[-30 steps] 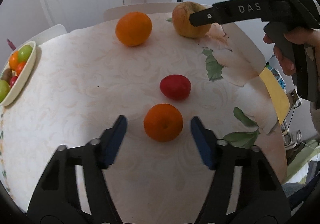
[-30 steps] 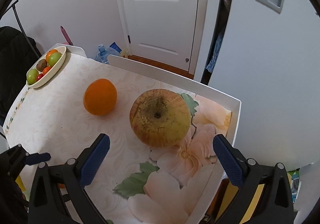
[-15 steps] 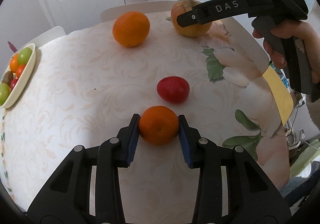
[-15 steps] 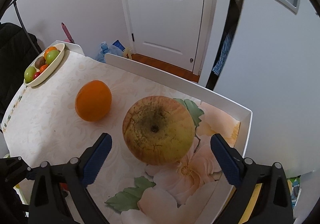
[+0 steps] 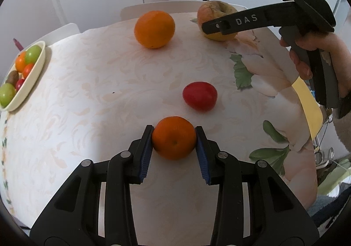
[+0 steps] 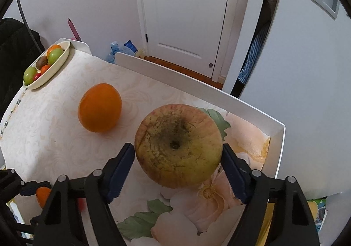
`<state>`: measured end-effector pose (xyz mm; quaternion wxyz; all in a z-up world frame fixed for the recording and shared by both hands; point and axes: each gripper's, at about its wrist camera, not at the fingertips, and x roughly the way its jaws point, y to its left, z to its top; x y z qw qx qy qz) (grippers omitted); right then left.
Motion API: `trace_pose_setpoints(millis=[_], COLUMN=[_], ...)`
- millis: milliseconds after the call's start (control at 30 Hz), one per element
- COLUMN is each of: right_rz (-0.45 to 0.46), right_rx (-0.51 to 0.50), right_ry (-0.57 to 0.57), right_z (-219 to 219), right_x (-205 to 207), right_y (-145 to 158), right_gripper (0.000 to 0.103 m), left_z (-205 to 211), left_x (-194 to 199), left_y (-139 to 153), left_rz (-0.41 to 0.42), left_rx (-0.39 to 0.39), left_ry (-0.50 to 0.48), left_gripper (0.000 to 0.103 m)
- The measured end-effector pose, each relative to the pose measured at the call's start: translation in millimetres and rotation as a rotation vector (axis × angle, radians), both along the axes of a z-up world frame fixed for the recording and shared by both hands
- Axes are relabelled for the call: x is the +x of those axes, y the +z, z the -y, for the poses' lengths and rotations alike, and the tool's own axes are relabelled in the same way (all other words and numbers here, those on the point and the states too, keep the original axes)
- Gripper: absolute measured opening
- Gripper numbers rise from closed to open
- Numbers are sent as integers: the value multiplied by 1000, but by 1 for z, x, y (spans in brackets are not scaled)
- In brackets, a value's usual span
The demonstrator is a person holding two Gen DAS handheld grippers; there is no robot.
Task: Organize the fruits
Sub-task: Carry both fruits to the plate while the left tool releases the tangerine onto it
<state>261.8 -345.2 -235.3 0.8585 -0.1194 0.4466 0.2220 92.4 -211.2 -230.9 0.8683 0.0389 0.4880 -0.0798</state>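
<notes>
My left gripper (image 5: 174, 141) clamps the small round orange mandarin (image 5: 174, 140); my right gripper (image 6: 178, 158) is closing around the large blotchy yellow-green apple (image 6: 177, 145), pads not yet pressing.

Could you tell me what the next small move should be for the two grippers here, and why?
Probably let the right gripper finish closing on the large apple before lifting anything: its jaws are closing, with a sliver of gap visible at the left pad. The left gripper is shut on the small orange, so it can wait, then both fruits likely go to the fruit dish.
</notes>
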Motion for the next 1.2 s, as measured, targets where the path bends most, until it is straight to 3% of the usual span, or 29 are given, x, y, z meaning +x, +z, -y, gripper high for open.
trace_pose_setpoints(millis=[533, 933, 1200], right_rz=[13, 34, 54], right_rx=[17, 55, 65], right_ry=[-15, -16, -8], right_z=[4, -8, -45], right_x=[-16, -48, -67], right_y=[16, 70, 103], right_gripper=[71, 71, 71], left_z=[-34, -77, -136], left_x=[-1, -4, -5], left_y=[31, 86, 114], left_rz=[55, 156, 198], left_rx=[-17, -2, -8], left_ry=[79, 143, 163], left_gripper=[41, 41, 41])
